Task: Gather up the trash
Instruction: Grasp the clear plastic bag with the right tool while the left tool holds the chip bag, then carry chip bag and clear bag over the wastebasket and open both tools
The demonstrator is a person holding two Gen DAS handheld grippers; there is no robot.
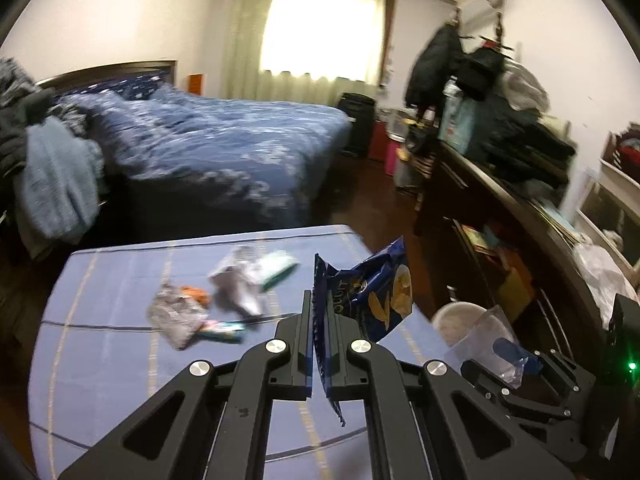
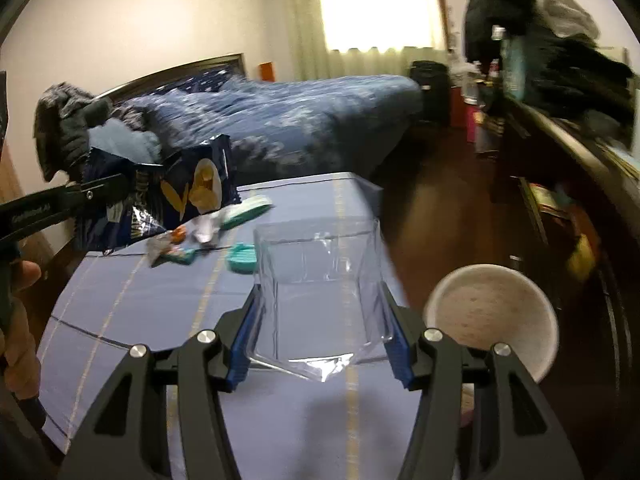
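My left gripper [image 1: 319, 308] is shut on a blue chip bag [image 1: 374, 292] and holds it above the blue tablecloth; the bag also shows in the right wrist view [image 2: 192, 196]. My right gripper [image 2: 320, 316] is shut on a clear plastic container [image 2: 320, 276], also seen in the left wrist view [image 1: 484, 340]. Loose wrappers lie on the table: a grey crumpled one [image 1: 176, 316], a silver one [image 1: 236, 280], a green-white pack [image 1: 278, 268]. A white bin [image 2: 492, 312] stands right of the table.
The blue table [image 1: 120, 360] holds a teal lid [image 2: 241, 258] and small wrappers [image 2: 176, 254]. A bed [image 1: 208, 144] stands behind. A dark cluttered dresser [image 1: 520, 216] runs along the right wall. Dark wood floor lies between.
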